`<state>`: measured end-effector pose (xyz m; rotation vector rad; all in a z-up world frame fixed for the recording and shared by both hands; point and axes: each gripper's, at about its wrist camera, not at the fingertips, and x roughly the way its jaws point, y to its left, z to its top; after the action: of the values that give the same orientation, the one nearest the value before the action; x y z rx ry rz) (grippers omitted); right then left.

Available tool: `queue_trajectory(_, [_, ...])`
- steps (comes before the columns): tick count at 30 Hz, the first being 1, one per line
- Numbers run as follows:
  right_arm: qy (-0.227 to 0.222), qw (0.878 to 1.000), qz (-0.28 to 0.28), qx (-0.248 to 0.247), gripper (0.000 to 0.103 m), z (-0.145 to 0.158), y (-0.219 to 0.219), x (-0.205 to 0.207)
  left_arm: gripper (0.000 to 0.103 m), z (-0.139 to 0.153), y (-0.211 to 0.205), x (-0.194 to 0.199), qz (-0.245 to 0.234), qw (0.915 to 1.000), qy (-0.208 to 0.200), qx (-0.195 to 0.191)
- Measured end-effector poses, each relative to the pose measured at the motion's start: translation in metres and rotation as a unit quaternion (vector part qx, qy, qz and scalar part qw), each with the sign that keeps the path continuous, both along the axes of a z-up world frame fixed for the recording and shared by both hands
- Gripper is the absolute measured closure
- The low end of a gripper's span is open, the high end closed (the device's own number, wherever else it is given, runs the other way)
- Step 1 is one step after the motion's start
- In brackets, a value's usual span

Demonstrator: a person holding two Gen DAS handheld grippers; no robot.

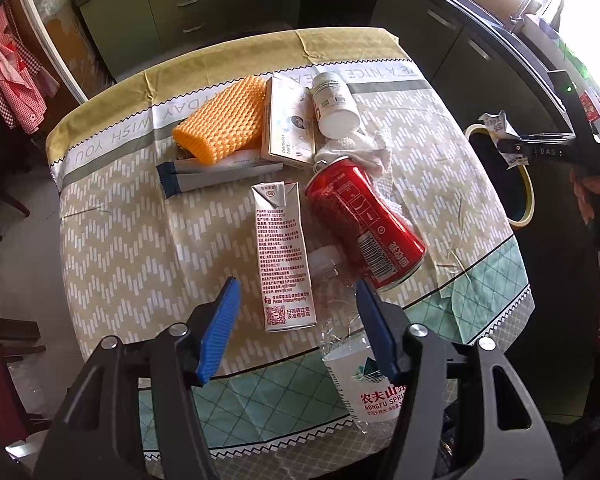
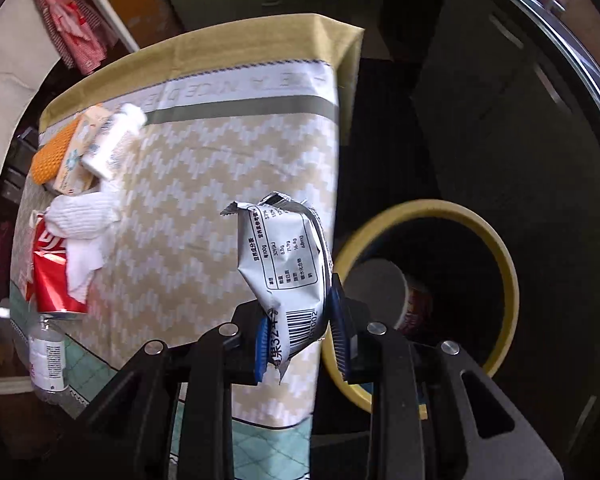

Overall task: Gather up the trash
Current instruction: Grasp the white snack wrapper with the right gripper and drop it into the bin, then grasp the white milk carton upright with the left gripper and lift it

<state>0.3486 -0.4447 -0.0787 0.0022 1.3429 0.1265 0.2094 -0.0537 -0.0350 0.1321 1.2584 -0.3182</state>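
Observation:
My left gripper (image 1: 296,286) hangs open, pointing down over the near table edge, with its blue pads (image 1: 224,320) on either side of a white milk carton (image 1: 284,256) without touching it. A crushed clear water bottle (image 1: 356,356) lies under the right finger, and a red can (image 1: 364,220) lies beside the carton. My right gripper (image 2: 300,300) is shut on a silver snack wrapper (image 2: 284,264), held off the table's right edge beside a dark bin with a yellow rim (image 2: 420,210). A paper cup (image 2: 380,288) lies inside the bin. In the left wrist view the right gripper (image 1: 508,150) is over that bin (image 1: 528,200).
Farther back on the patterned tablecloth (image 1: 140,240) lie an orange foam net (image 1: 220,120), a tape box (image 1: 286,120), a white pill bottle (image 1: 334,100), a crumpled tissue (image 1: 364,152) and a blue-and-white wrapper (image 1: 216,176). Green cabinets stand behind, a counter to the right.

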Motion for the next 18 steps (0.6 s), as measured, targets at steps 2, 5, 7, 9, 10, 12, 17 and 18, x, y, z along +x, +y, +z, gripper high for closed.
queue_trajectory(2, [0.016,0.999,-0.034,-0.010,0.077,-0.015,-0.036,0.001,0.046,0.000,-0.004,0.000,-0.004,1.0000,0.001,0.001])
queue_trajectory(5, [0.034,0.997,-0.072,-0.019,0.076,-0.038,-0.077,-0.001,0.046,0.000,-0.009,0.000,-0.008,0.9999,0.002,0.005])
queue_trajectory(7, [0.042,0.995,-0.090,-0.027,0.075,-0.049,-0.096,0.002,0.045,-0.001,-0.011,0.000,-0.009,0.9999,0.003,0.009])
queue_trajectory(9, [0.047,0.993,-0.105,-0.037,0.060,-0.059,-0.110,0.006,0.045,-0.001,-0.012,0.000,-0.009,0.9999,0.005,0.013])
queue_trajectory(10, [0.048,0.992,-0.110,-0.041,0.055,-0.062,-0.115,0.007,0.044,-0.001,-0.012,0.000,-0.009,0.9998,0.006,0.014])
queue_trajectory(12, [0.044,0.991,-0.115,-0.055,0.053,-0.065,-0.121,0.006,0.042,-0.002,-0.011,0.001,-0.007,0.9998,0.006,0.018])
queue_trajectory(17, [0.033,0.992,-0.112,-0.044,0.052,-0.056,-0.124,-0.003,0.041,-0.008,-0.010,0.008,-0.004,0.9996,0.014,0.024])
queue_trajectory(18, [0.030,0.993,-0.108,-0.041,0.051,-0.053,-0.124,-0.006,0.041,-0.010,-0.009,0.011,-0.003,0.9995,0.018,0.024])
